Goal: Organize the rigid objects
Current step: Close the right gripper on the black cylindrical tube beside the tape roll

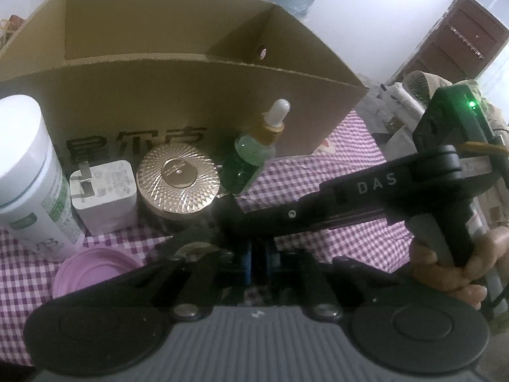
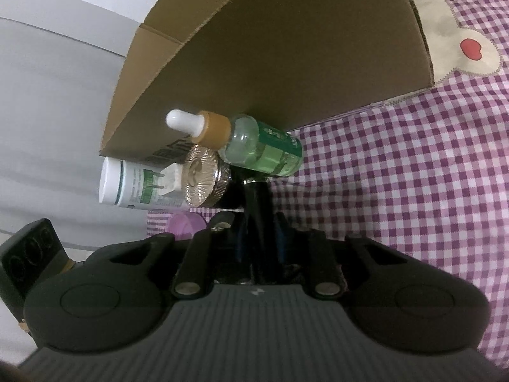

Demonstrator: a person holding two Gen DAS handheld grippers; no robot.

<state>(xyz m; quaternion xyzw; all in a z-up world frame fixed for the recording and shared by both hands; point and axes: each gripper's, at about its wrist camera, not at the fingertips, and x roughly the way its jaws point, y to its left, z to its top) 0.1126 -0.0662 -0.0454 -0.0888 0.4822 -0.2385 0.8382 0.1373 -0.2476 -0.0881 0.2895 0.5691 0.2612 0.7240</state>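
A green dropper bottle (image 1: 254, 149) (image 2: 264, 149) with a gold collar and white bulb stands against the front wall of a cardboard box (image 1: 191, 95) (image 2: 286, 47). Beside it in a row are a gold-lidded jar (image 1: 178, 184) (image 2: 203, 175), a white charger plug (image 1: 101, 194) (image 2: 170, 178) and a white canister (image 1: 31, 175) (image 2: 127, 184). My right gripper (image 1: 227, 205) (image 2: 256, 187) comes in from the right, shut, with its tips at the foot of the bottle next to the jar. Nothing shows between its fingers. My left gripper (image 1: 259, 251) is shut and empty, a little short of the jar.
A pink lid (image 1: 92, 267) (image 2: 186, 222) lies on the purple checked cloth (image 2: 397, 175) in front of the canister. A hand (image 1: 461, 267) grips the right gripper's handle. A brown cabinet (image 1: 461, 38) stands far off at the right.
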